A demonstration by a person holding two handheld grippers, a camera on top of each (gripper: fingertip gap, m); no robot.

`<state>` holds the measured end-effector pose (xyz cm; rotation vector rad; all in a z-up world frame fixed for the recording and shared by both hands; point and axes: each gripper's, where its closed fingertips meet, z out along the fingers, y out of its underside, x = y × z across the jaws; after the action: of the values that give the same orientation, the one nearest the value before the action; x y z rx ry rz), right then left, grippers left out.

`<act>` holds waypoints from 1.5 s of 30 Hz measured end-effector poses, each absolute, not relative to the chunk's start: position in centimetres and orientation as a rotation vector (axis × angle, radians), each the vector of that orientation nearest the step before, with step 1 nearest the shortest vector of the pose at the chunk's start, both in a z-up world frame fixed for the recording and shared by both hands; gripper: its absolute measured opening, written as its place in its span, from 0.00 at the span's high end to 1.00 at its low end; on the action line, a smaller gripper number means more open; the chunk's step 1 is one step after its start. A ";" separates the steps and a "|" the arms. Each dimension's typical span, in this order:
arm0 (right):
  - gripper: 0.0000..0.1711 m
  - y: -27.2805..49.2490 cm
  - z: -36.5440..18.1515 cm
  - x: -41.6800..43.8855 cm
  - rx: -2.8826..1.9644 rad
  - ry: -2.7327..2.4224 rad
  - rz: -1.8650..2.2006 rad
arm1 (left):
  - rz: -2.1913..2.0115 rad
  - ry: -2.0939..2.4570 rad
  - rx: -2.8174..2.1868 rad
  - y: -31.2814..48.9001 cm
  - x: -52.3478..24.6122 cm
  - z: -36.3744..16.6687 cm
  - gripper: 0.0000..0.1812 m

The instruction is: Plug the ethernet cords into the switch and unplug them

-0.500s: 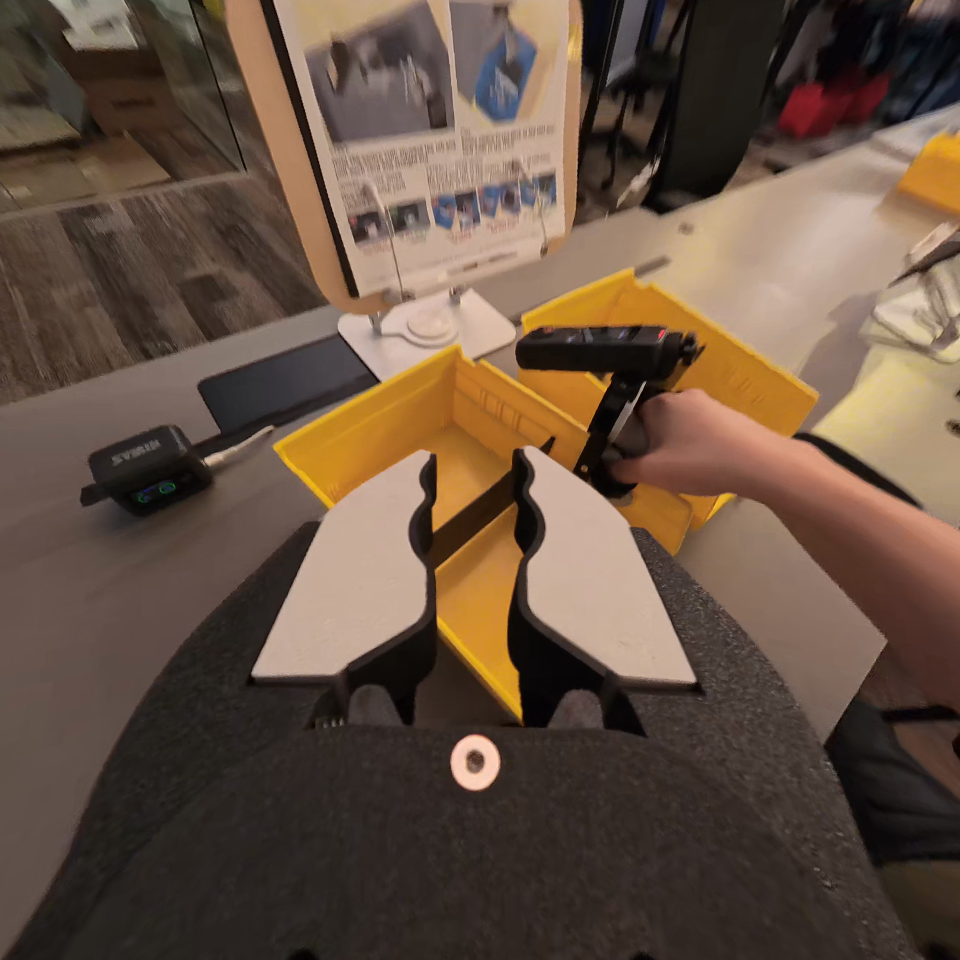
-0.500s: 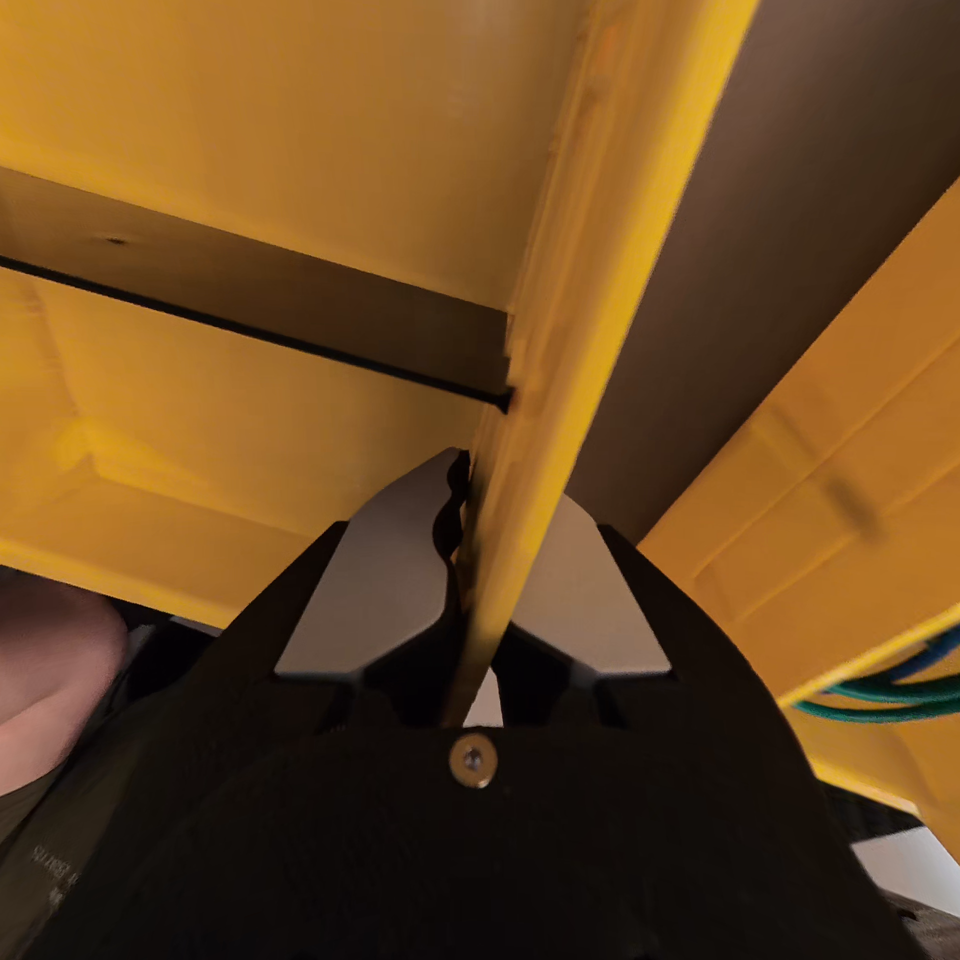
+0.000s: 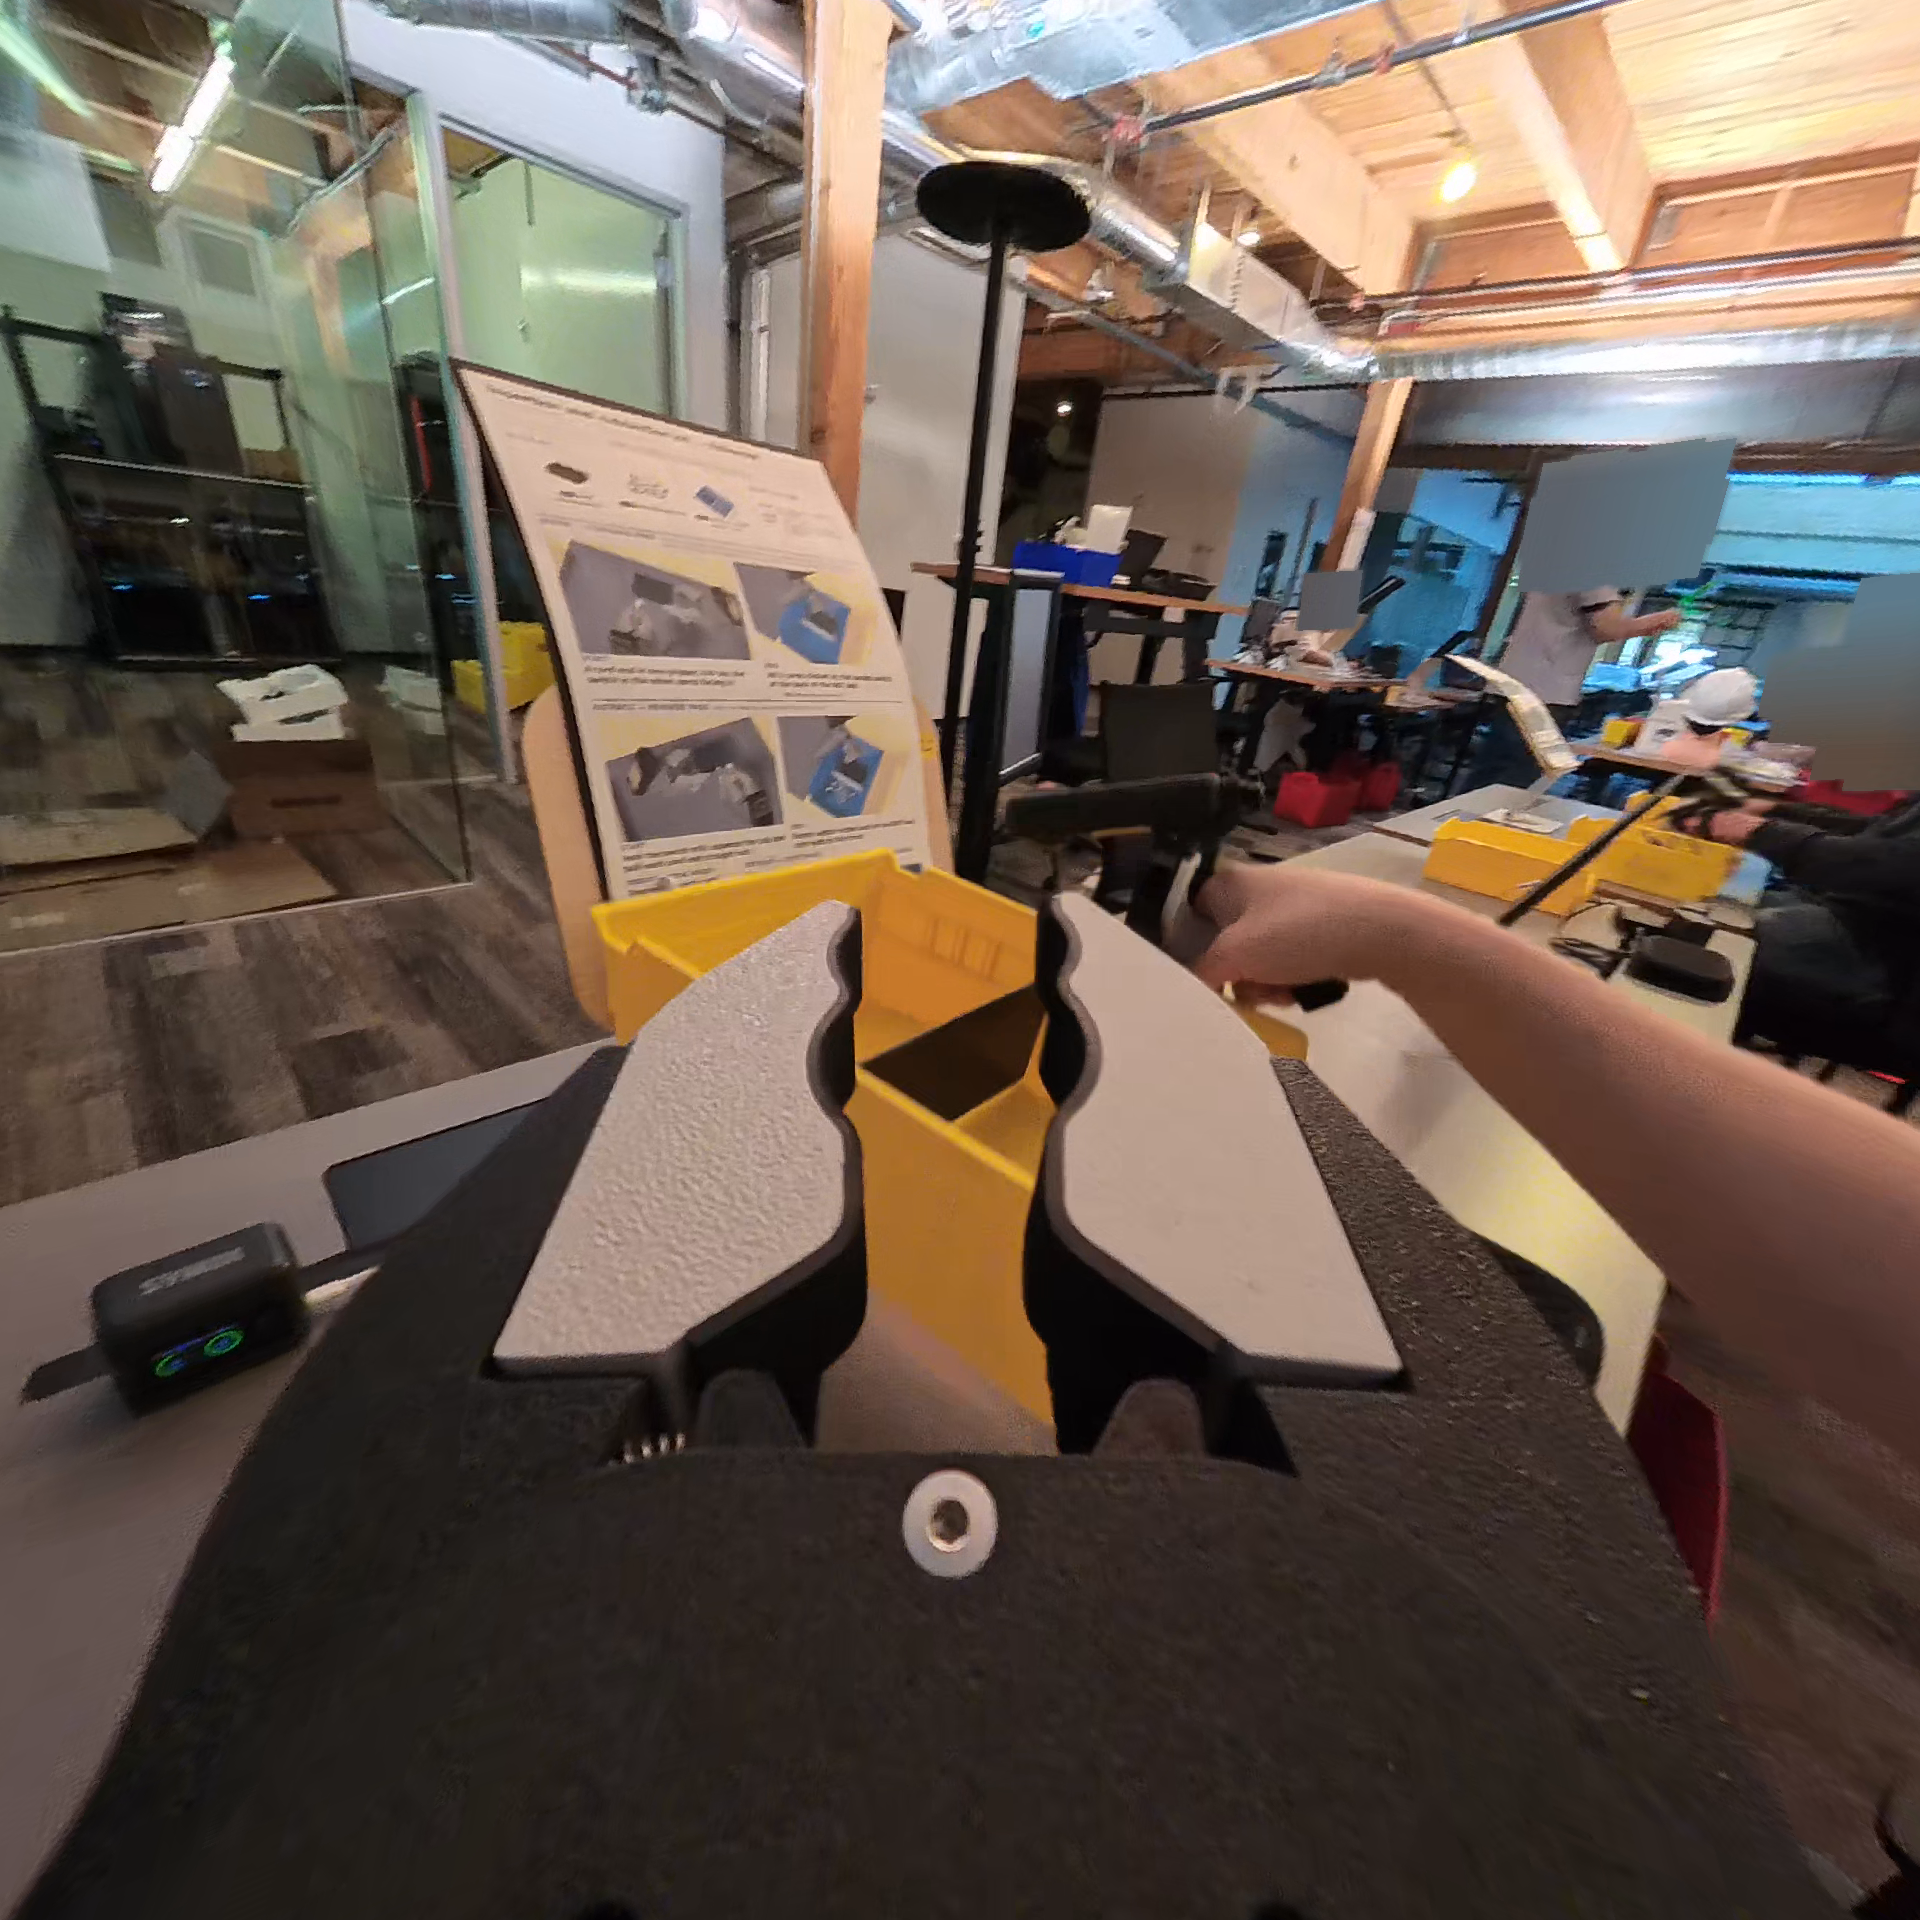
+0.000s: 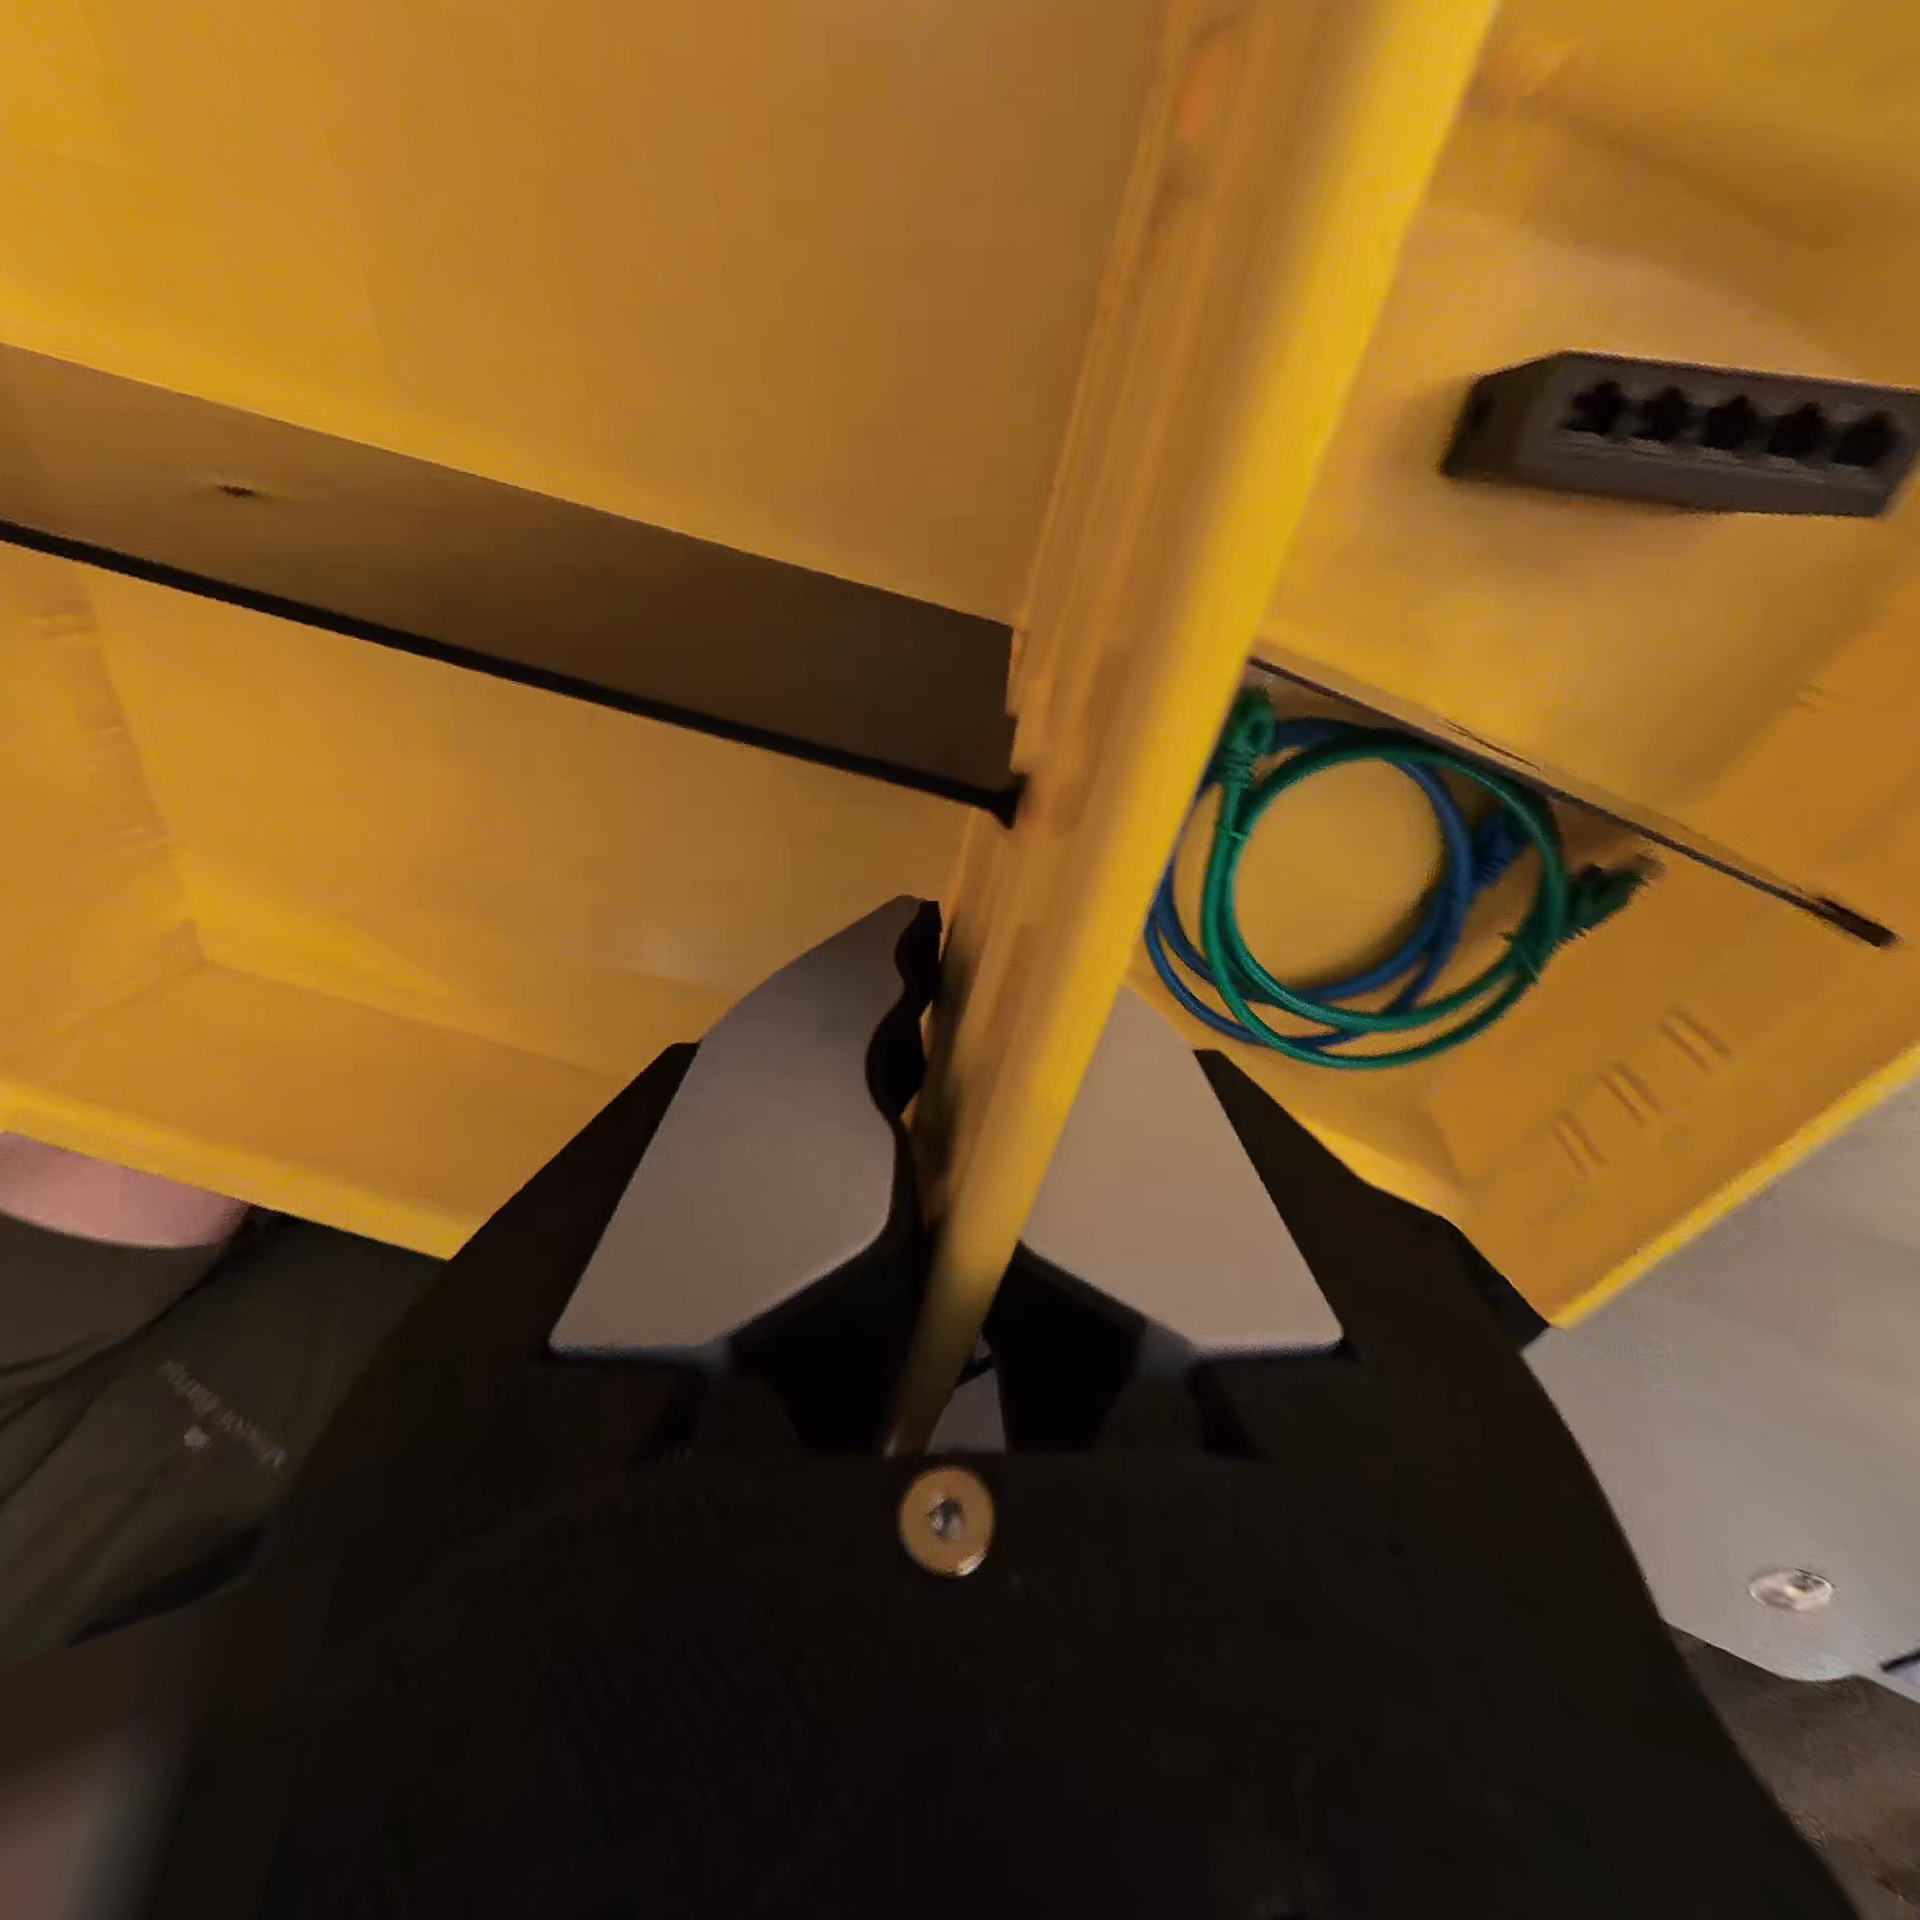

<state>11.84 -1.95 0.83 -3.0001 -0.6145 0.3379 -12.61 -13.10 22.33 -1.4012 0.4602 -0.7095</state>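
My right gripper point(image 4: 987, 987) is shut on the side wall of an empty yellow bin point(image 4: 1101, 727) that has a black divider point(image 4: 520, 655). A second yellow bin point(image 4: 1662, 1039) to the right holds a black ethernet switch point(image 4: 1683, 436) with a row of empty ports. Below the switch lie coiled green and blue ethernet cords point(image 4: 1351, 904), unplugged. My left gripper point(image 3: 945, 935) is open and empty, held above the near corner of the empty bin point(image 3: 935, 1195). The right gripper's black handle point(image 3: 1122, 810), in a hand, stands at that bin's far side.
An instruction board point(image 3: 717, 665) on a stand is behind the bin. A small black device with green lights point(image 3: 192, 1314) and a flat black pad point(image 3: 416, 1174) lie on the grey table point(image 3: 1455, 1122) at the left. More yellow bins point(image 3: 1496, 862) and people are at far tables. My right fingertips sit around 35 centimetres from my left ones.
The left gripper has tilted up and moved closer to the bin. The right view has shifted, bringing the second bin with the switch and coiled cords into sight.
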 end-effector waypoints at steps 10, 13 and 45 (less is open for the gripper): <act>0.97 -5.3 6.6 31.8 -2.941 -0.309 0.349 | -0.905 0.750 -1.648 -10.2 -6.1 16.5 0.71; 0.98 -6.6 6.4 38.7 -2.926 -0.158 0.296 | -0.928 0.814 -1.767 -7.9 -3.2 13.3 0.72; 0.98 -8.1 -8.2 57.9 -3.024 -0.049 0.185 | -0.661 0.957 -2.811 -2.3 13.7 -9.3 0.71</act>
<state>57.90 -8.11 -8.23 -3.0236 -0.0487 0.1850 13.68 -2.25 -9.34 -2.8108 0.9571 -0.6605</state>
